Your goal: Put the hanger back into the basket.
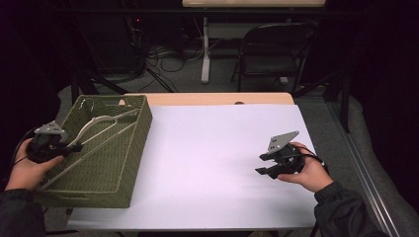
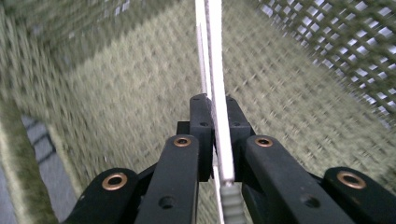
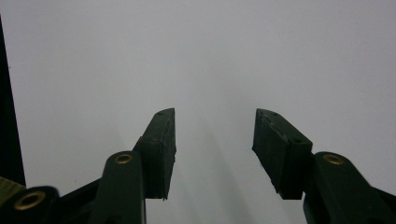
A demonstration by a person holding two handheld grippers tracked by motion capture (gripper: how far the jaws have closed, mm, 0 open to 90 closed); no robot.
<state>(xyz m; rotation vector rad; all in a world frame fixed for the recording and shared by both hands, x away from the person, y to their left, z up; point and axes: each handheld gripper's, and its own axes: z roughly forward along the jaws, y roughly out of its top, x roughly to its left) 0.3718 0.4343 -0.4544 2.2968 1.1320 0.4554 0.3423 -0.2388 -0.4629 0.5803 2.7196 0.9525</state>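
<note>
Left claw (image 2: pixel 215 140) clamped on pale hanger (image 1: pixel 101 129) inside green basket (image 1: pixel 129 170), right claw (image 3: pixel 214 149) apart over the white counter (image 1: pixel 212 163); best keep the grip firm and clear the basket's rim.

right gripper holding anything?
No. In the right gripper view, the right gripper has its jaws standing apart with nothing but the bare white tabletop between them.

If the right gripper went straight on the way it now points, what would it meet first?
Probably nothing: the right gripper, jaws open, points left over the bare white table top. The green woven basket lies far along that side, though depth and exact line are unclear.
</note>
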